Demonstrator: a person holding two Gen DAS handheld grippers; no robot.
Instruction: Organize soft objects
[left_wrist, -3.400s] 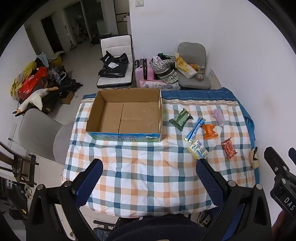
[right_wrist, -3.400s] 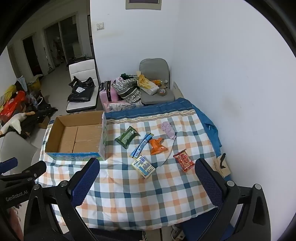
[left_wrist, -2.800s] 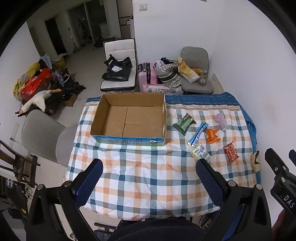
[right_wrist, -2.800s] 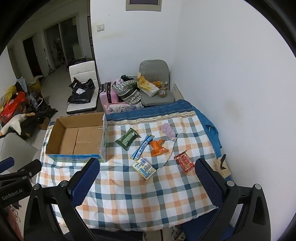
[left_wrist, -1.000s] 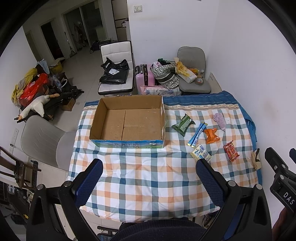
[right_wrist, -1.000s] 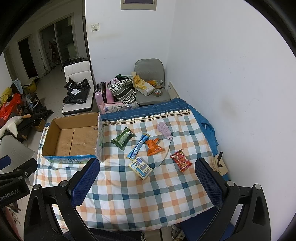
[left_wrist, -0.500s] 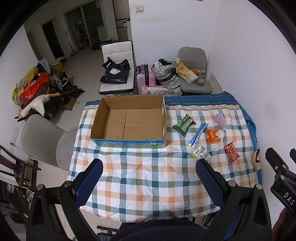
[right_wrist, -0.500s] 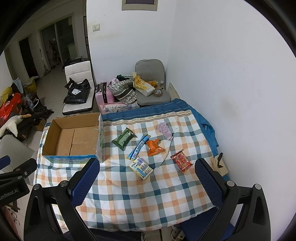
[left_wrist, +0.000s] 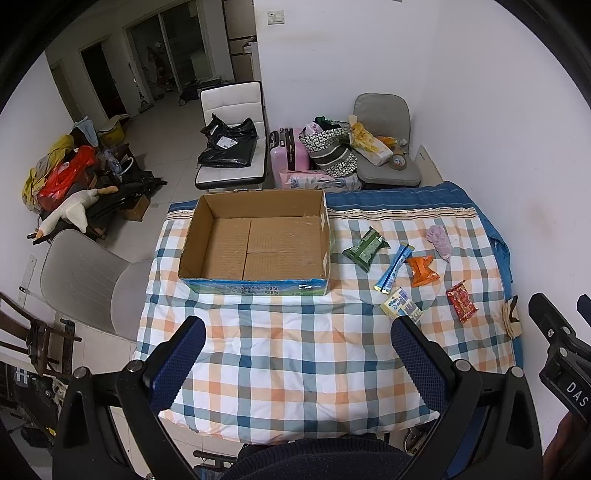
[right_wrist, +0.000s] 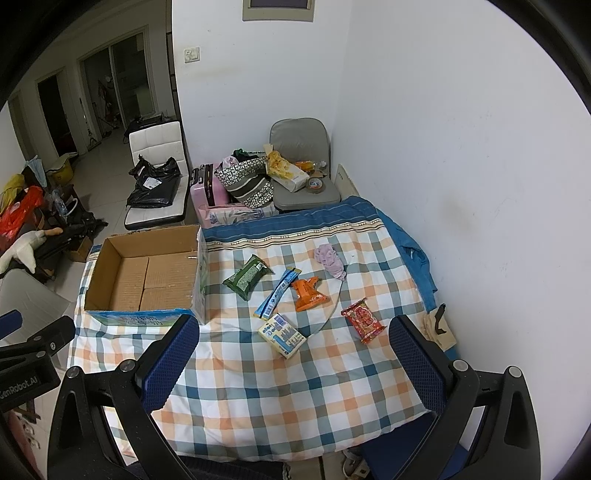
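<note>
An empty open cardboard box (left_wrist: 258, 243) (right_wrist: 147, 275) sits on the left of the checkered cloth (left_wrist: 295, 354). To its right lie a green packet (left_wrist: 365, 249) (right_wrist: 246, 276), a blue stick packet (left_wrist: 394, 267) (right_wrist: 277, 292), an orange packet (left_wrist: 422, 270) (right_wrist: 308, 293), a red packet (left_wrist: 460, 301) (right_wrist: 364, 320), a yellow-blue tissue pack (left_wrist: 401, 304) (right_wrist: 282, 335) and a pink soft cloth (left_wrist: 439, 240) (right_wrist: 330, 260). My left gripper (left_wrist: 297, 349) and right gripper (right_wrist: 291, 349) are both open and empty, high above the table's near edge.
A tan object with a black hook (right_wrist: 439, 328) lies at the table's right edge by the white wall. Behind the table stand a grey chair (left_wrist: 384, 147), a pink suitcase (left_wrist: 288, 151), bags and a white chair (left_wrist: 232, 147). A grey chair (left_wrist: 85, 280) stands at the left.
Both views have shifted only slightly; the table and items sit a little differently in frame. Nothing on the table has moved and both grippers stay open.
</note>
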